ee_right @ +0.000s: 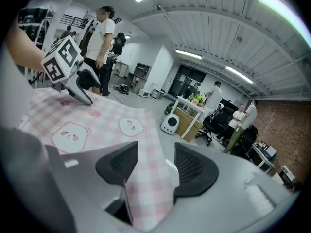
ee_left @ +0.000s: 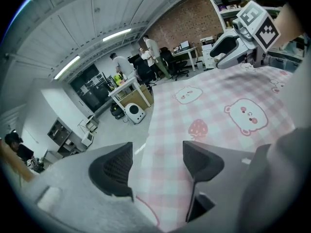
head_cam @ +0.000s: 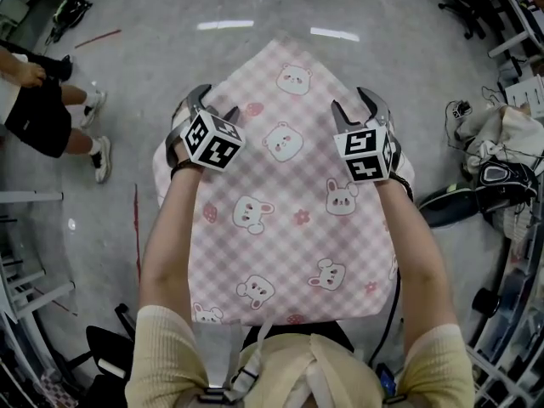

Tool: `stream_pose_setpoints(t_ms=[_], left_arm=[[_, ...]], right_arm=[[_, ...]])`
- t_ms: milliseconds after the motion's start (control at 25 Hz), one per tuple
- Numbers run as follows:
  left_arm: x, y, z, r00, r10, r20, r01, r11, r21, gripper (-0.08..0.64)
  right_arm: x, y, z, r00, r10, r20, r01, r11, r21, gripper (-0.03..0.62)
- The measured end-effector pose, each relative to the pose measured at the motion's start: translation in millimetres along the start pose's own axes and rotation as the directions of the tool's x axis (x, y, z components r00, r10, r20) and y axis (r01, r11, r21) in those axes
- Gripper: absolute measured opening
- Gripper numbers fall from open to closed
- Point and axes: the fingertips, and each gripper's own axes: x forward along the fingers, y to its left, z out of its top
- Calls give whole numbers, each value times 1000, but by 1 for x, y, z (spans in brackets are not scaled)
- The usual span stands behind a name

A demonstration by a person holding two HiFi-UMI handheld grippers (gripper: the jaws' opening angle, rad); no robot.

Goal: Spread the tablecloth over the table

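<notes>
A pink checked tablecloth (head_cam: 289, 219) printed with bears, bunnies and strawberries lies flat over the table, its edges hanging at the sides. My left gripper (head_cam: 214, 104) hovers over the cloth's far left edge, jaws open. In the left gripper view the cloth (ee_left: 228, 115) runs under the gap of the left gripper (ee_left: 155, 154), and neither pad presses on it. My right gripper (head_cam: 353, 102) is open over the far right edge. The right gripper view shows the cloth's edge (ee_right: 146, 178) lying loose between the spread jaws of the right gripper (ee_right: 156, 159).
A person (head_cam: 42, 100) stands on the grey floor at the left. Bags and cables (head_cam: 497, 172) lie at the right. Beyond the table are desks with several people (ee_left: 146, 57), office chairs and a white round device (ee_left: 133, 113) on the floor.
</notes>
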Motion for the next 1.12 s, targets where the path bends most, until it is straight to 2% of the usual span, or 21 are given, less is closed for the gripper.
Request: stream_pose_setpoints(t_ms=[280, 440, 600, 840, 920, 1040, 1120], left_arm=[[-23, -4, 2, 999, -19, 41, 23, 993, -114, 329], [-44, -10, 6, 997, -27, 78, 42, 981, -191, 264], [-73, -9, 12, 991, -8, 134, 42, 965, -259, 197], [-120, -24, 35, 979, 29, 203, 31, 958, -286, 116], [-135, -28, 43, 972, 34, 231, 41, 949, -312, 87], [-156, -34, 51, 966, 32, 258, 64, 932, -357, 83], [-169, -37, 53, 963, 37, 268, 70, 923, -378, 39]], right_arm=[[-28, 2, 9, 1000, 13, 28, -14, 1000, 24, 212], [-45, 2, 12, 999, 17, 46, -18, 999, 41, 187], [-67, -2, 16, 997, 7, 75, -14, 995, 98, 155], [-103, -2, 18, 994, 10, 110, -29, 983, 179, 130], [-117, -2, 19, 993, 10, 121, -34, 980, 195, 121], [-138, -3, 23, 990, 3, 144, -35, 975, 218, 106], [-153, -6, 27, 985, -13, 170, -28, 971, 237, 82]])
